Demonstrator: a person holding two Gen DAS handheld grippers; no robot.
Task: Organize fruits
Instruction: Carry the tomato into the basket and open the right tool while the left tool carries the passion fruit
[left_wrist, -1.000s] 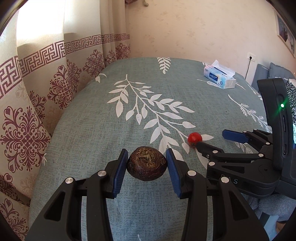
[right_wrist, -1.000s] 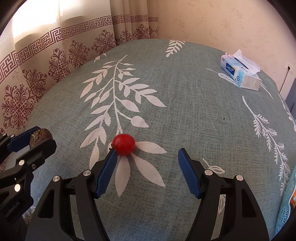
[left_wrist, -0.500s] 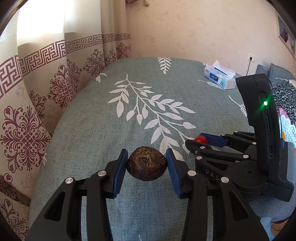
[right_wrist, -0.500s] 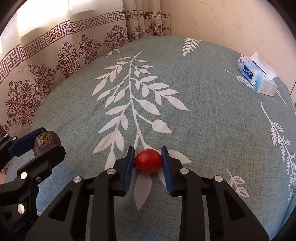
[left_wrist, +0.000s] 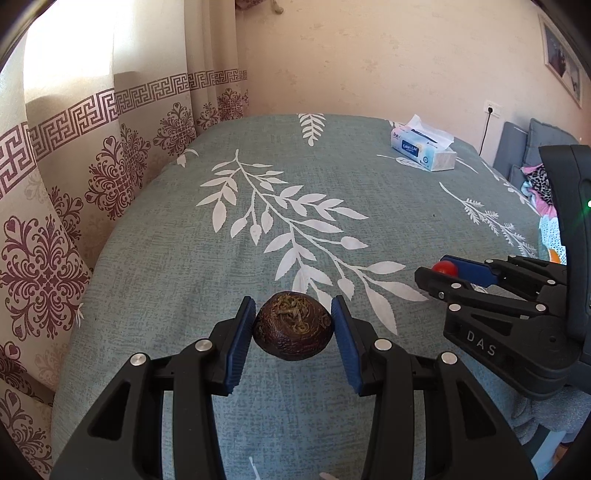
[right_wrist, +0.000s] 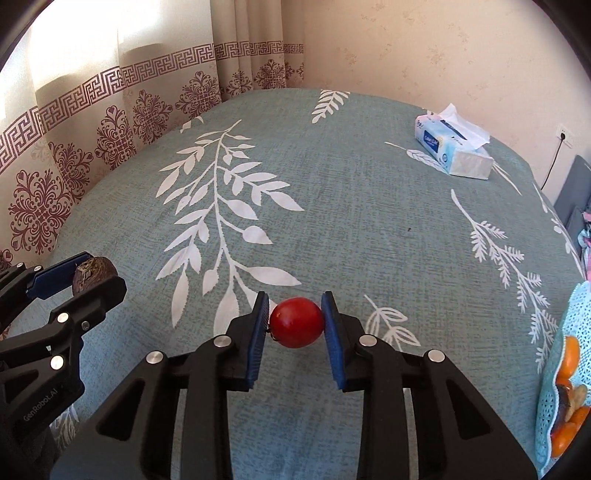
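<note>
Bedroom with patterned curtains, a grey-green leaf-print bedspread (right_wrist: 369, 221) as the work surface, one fruit clamped in each gripper.

Small, smooth, glossy red tomato-like fruit (right_wrist: 297, 322) sits at the centre of the right wrist view, pinched across its widest part between the blue pads of the right gripper (right_wrist: 296, 325); it looks light, thin-skinned and slippery, so I judge a gentle squeeze at the middle safest. At 9 o'clock of it, the left gripper (left_wrist: 293, 326) is clamped on a dark brown, wrinkled round fruit (left_wrist: 293, 325), which looks firmer, rougher, less likely to slip. At 3 to 4 o'clock, by the bed's edge, a pale blue lacy basket (right_wrist: 554, 369) holds orange fruits, probably the destination. At 1 o'clock, well apart, lies a blue-and-white tissue pack (right_wrist: 452, 149).
</note>
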